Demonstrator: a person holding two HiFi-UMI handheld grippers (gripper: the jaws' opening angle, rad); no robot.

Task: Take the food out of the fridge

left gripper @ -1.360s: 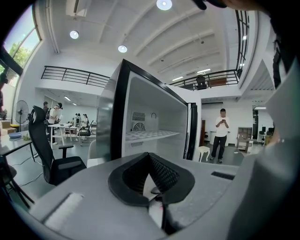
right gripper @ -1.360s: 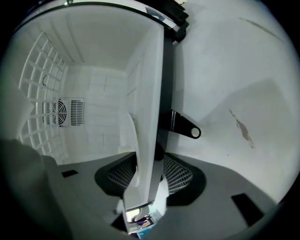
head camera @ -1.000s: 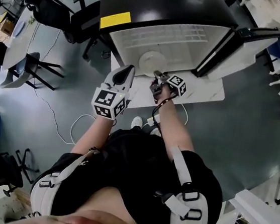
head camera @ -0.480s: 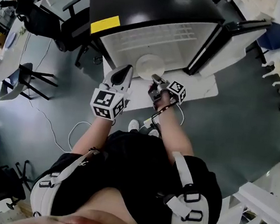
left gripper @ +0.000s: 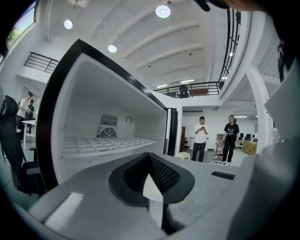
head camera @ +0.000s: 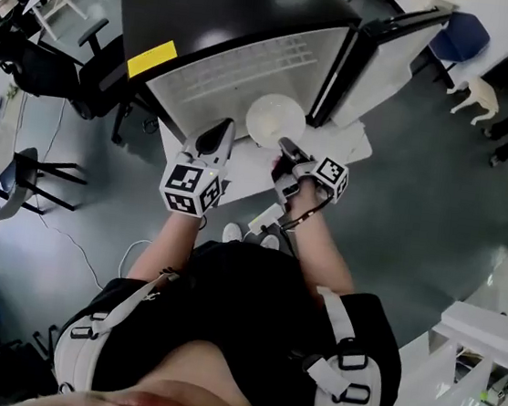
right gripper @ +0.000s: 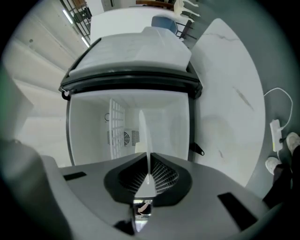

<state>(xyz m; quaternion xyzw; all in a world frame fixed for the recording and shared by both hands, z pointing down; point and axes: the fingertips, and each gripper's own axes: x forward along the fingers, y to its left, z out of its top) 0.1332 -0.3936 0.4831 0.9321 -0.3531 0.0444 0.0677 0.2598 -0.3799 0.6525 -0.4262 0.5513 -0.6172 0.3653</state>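
Observation:
A small black fridge stands with its door swung open to the right, and its white inside shows. A round white plate hangs at the front of the opening, its top plain white. My right gripper is shut on the plate's near rim. In the right gripper view that rim shows edge-on as a thin white blade between the jaws. My left gripper is beside it to the left, shut and holding nothing. The left gripper view faces the fridge's wire shelf.
The fridge sits on a low white slab. Black chairs stand to the left. A power strip and its cable lie on the floor by the slab. Two people stand far off beyond the door.
The right gripper has risen with the plate and drawn it toward the front of the opening. The left gripper has shifted slightly alongside. The head view has swung, so the fridge sits more to the left.

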